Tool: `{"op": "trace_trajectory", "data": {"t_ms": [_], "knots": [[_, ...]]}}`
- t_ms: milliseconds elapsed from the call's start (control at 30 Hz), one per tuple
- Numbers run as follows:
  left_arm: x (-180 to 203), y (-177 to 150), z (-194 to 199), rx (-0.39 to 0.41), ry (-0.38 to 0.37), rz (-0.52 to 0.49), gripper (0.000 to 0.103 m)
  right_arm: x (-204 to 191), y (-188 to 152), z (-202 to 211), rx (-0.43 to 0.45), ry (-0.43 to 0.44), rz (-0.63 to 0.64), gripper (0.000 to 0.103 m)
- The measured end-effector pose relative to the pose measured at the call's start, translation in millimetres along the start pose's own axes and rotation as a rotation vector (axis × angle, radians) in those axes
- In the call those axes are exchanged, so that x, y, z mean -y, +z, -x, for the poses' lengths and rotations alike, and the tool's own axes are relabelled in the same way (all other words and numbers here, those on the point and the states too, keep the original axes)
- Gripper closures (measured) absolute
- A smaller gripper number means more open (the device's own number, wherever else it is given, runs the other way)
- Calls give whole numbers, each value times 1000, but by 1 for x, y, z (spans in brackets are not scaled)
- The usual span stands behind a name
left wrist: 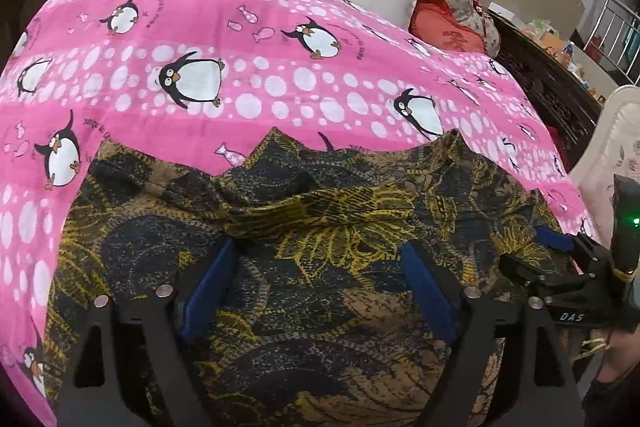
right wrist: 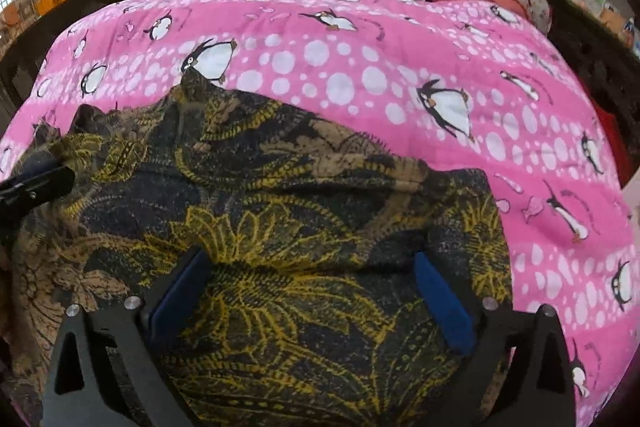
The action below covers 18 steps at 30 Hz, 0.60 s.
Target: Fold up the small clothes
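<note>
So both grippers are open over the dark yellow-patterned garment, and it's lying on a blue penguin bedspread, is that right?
Not quite: the bedspread is pink, with penguins and white dots, as the right wrist view shows. The rest holds: the left gripper and right gripper are both open over the dark yellow-patterned garment.

Left gripper [left wrist: 320,267] and right gripper [right wrist: 312,279]: black angular finger frames with triangular cut-outs, blue pads [left wrist: 428,291] lining the inner faces, silver round screws [left wrist: 473,292] outboard of each pad; white "DAS" lettering on one housing.
</note>
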State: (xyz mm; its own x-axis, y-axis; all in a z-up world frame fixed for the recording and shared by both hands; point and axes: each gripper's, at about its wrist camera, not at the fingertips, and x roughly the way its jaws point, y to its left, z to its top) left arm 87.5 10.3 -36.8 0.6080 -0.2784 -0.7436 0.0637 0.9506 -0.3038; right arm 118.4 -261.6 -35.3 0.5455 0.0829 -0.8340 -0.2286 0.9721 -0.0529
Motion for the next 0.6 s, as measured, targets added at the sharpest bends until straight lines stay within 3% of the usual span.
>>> {"op": "trace_trajectory", "data": {"t_ms": [100, 267, 433, 600], "knots": [[3, -2, 0, -1, 16, -11, 36, -2, 0, -1, -6, -26, 9, 0], [19, -3, -8, -20, 114, -88, 35, -13, -2, 1, 13, -93, 52, 0], [13, -2, -2, -29, 89, -69, 35, 1, 1, -4, -22, -13, -8, 0], [-11, -18, 65, -21, 10, 40, 39, -8, 9, 15, -91, -60, -5, 3]]}}
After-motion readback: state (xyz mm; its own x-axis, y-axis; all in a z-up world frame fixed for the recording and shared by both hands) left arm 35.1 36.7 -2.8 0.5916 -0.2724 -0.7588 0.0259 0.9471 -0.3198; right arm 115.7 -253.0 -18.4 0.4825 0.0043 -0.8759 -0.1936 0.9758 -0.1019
